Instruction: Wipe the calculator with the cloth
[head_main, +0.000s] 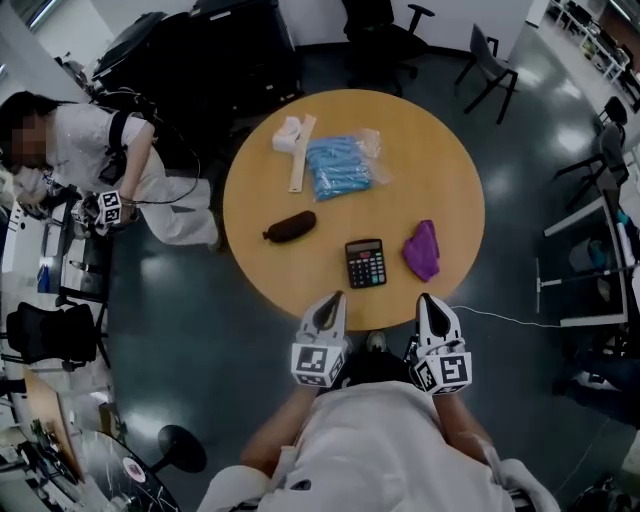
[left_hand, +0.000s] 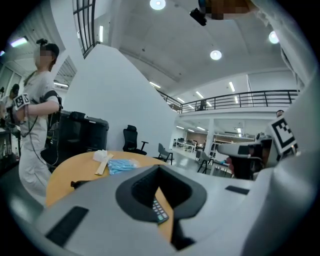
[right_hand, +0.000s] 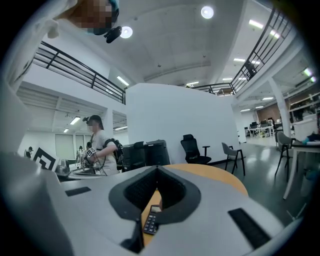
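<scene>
plainly, the calculator (head_main: 365, 263) lies face up near the lower rim of the round table (head_main: 450, 150), its long axis running from that rim up toward the table's middle, almost square to the frame. the purple cloth (head_main: 423, 250) sits crumpled just to its right, apart from it by a thin strip of bare wood. both grippers hang below the rim at lower centre, not over the wood yet: the left gripper (head_main: 333, 300) down and left of the calculator, the right gripper (head_main: 429, 299) almost straight below the cloth. each has its jaws pressed together with nothing between them; each gripper view shows only the calculator's keys on the table beyond the closed tips. so the right one looks the nearer to the cloth and the left the nearer to the calculator, which suggests the right takes the cloth while the left steadies the case. the rim curves close under the calculator, so a wipe toward the bottom of the frame has little margin. bare wood opens to its left as far as the dark pouch (head_main: 290, 227), and the blue packet (head_main: 338, 167) stands well apart above.
</scene>
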